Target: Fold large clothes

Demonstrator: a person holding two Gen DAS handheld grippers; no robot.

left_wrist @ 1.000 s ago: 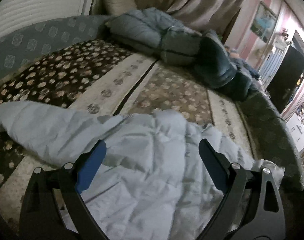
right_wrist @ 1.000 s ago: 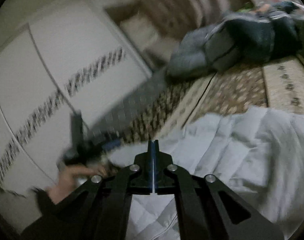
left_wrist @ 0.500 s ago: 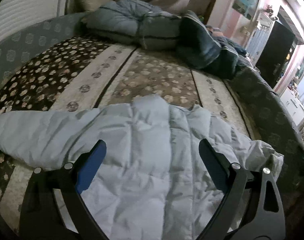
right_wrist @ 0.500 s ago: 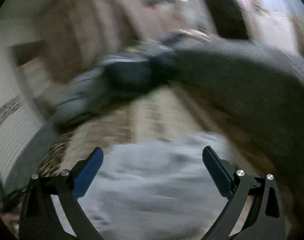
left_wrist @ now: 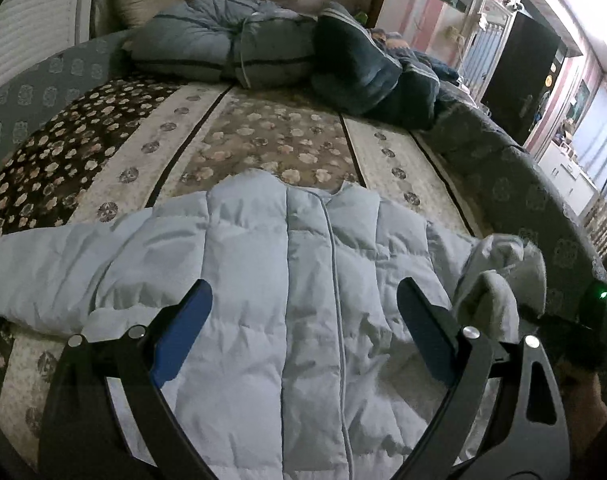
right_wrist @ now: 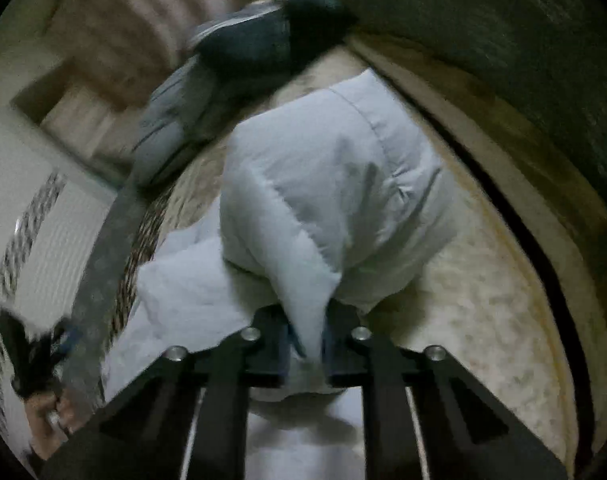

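Closing on a bunched fold of the pale blue puffer jacket point(right_wrist: 335, 184), the right gripper point(right_wrist: 306, 344) pinches it. Over the jacket's front, the left gripper point(left_wrist: 303, 332) hovers, jaws spread wide and empty.

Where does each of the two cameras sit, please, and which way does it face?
Left wrist: on the left gripper, angled down over the pale blue quilted jacket; its own open fingers show.
Right wrist: on the right gripper, angled down at the bed; fingers closing on a jacket fold, a hand at lower left.
Shared: the jacket, floral bedspread, dark bedding pile.
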